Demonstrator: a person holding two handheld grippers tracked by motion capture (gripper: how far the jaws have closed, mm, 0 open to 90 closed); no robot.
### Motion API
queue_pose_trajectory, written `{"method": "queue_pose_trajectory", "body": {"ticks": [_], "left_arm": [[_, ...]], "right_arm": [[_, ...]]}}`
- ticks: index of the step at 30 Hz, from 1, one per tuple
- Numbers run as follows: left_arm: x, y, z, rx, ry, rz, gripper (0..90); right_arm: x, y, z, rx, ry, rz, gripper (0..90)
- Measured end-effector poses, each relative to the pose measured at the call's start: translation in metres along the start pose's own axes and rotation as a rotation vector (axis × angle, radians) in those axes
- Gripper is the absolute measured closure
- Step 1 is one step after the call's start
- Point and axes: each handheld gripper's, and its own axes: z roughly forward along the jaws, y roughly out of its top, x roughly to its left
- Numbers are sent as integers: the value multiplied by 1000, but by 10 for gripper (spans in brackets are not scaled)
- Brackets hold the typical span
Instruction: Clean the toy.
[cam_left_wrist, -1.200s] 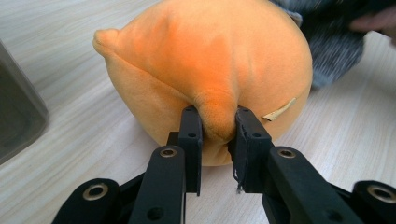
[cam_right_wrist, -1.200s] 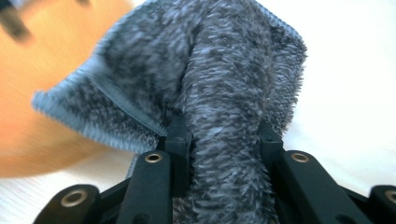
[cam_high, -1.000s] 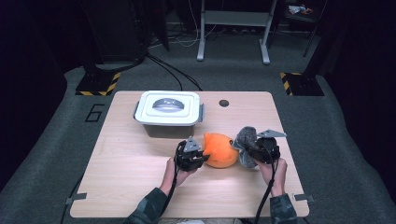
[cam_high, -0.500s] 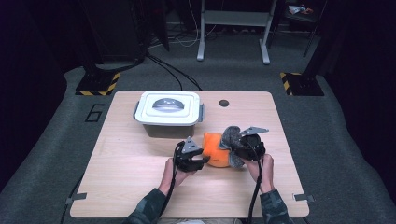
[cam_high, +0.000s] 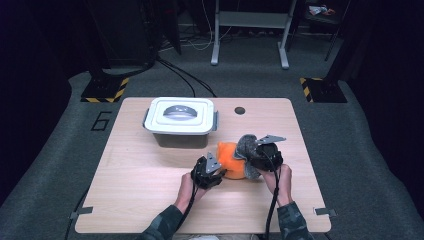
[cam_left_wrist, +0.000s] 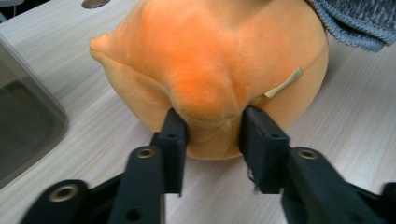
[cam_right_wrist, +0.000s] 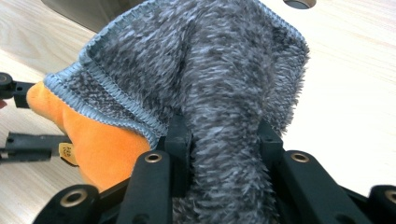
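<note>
Carefully, we had the left claw (cam_left_wrist: 212, 128), its jaws just closing, pinching a fold of the orange plush (cam_left_wrist: 215, 60) ahead of it on the surface (cam_high: 150, 195), while the right claw (cam_right_wrist: 224, 140) gripped the grey cloth (cam_right_wrist: 210, 70) draped just over that plush, best lifted slowly.

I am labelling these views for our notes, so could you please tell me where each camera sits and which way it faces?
High view: above the person's side, looking forward and down on the table; forearms and both claws show.
Left gripper view: rides the left claw, facing the orange plush pinched by its jaws.
Right gripper view: rides the right claw, facing the grey cloth it clamps.
Shared: every view shows plush and cloth.
</note>
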Motion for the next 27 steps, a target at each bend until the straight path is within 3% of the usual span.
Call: {"method": "queue_pose_trajectory", "body": {"ticks": [4,6,15,18,22,27], "left_arm": [[4,0,-1,-7,-40,-33,744],[5,1,-2,-8,-50,-38,768],[9,15,-11,-38,-153,-109,786],[9,17,-14,-42,-178,-136,785],[8,19,-14,-35,-180,-142,783],[6,20,-14,-33,-173,-134,779]], "right_arm": [[-1,-1,-2,-6,5,18,661],[-4,-1,-3,-17,3,-4,662],[-7,2,-24,-71,2,17,662],[-5,6,-32,-94,9,3,662],[7,13,-37,-100,45,-19,661],[29,24,-26,-92,78,-90,655]]}}
